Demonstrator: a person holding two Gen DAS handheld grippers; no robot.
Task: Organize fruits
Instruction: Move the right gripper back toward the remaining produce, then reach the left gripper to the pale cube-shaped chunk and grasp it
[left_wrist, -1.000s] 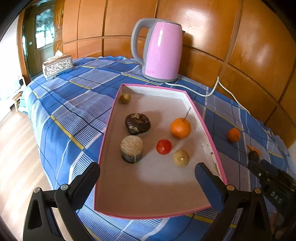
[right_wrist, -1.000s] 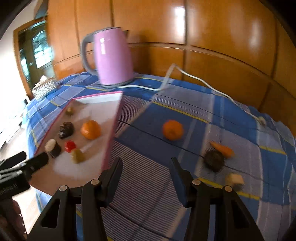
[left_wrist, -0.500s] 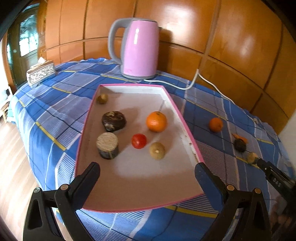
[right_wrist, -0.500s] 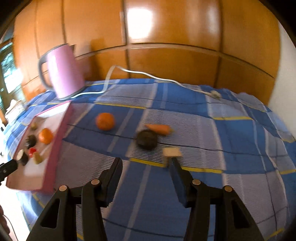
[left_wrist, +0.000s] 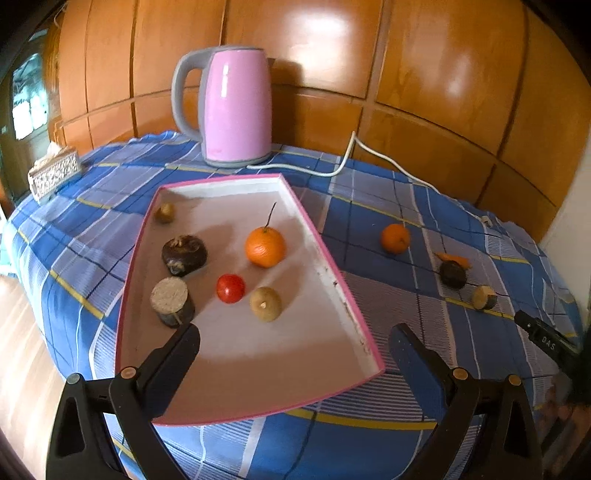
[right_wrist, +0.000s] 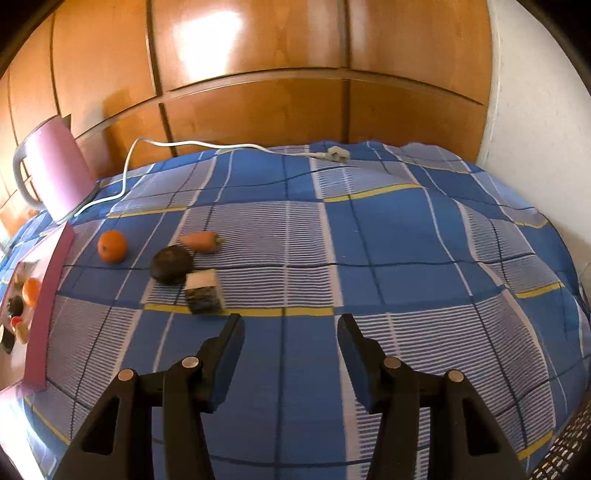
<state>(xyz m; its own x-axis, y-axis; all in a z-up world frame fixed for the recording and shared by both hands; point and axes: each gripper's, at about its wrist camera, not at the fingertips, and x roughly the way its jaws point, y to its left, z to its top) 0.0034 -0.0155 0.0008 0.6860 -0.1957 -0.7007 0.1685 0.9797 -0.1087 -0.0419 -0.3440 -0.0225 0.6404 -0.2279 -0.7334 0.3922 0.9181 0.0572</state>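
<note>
Swinging rightward across the checked cloth, the right tongs (right_wrist: 290, 354) had left the pink tray (right_wrist: 50, 280) at the far left edge of their view and brought the loose items, once right of centre, to the left of centre; the left tongs (left_wrist: 294, 363) had shifted only a little, the tray sliding left in their frame.

At left in the left wrist view, the tray (left_wrist: 334, 280) held six pieces: a small tan fruit (left_wrist: 164, 213), a dark brown piece (left_wrist: 184, 254), a cut cylinder (left_wrist: 171, 301), a red tomato (left_wrist: 230, 288), a stemmed orange (left_wrist: 265, 246) and a yellowish fruit (left_wrist: 265, 303). The left tongs stood spread wide and empty over the tray's near end.

To the right, on the surface (right_wrist: 406, 236), a second orange (right_wrist: 112, 246), a small carrot (right_wrist: 201, 241), a dark round fruit (right_wrist: 171, 264) and a cut block (right_wrist: 204, 291) lay outside the tray, the last two touching or nearly so. The right tongs hung partly spread and empty just below and right of the block.

Judging by the layout, the step in hand was the approach to the next loose piece, probably the block. That move would call for steering the right tongs up and leftward in the frame, straddling the piece without nudging the dark fruit, then pinching and carrying it to the tray.
</note>
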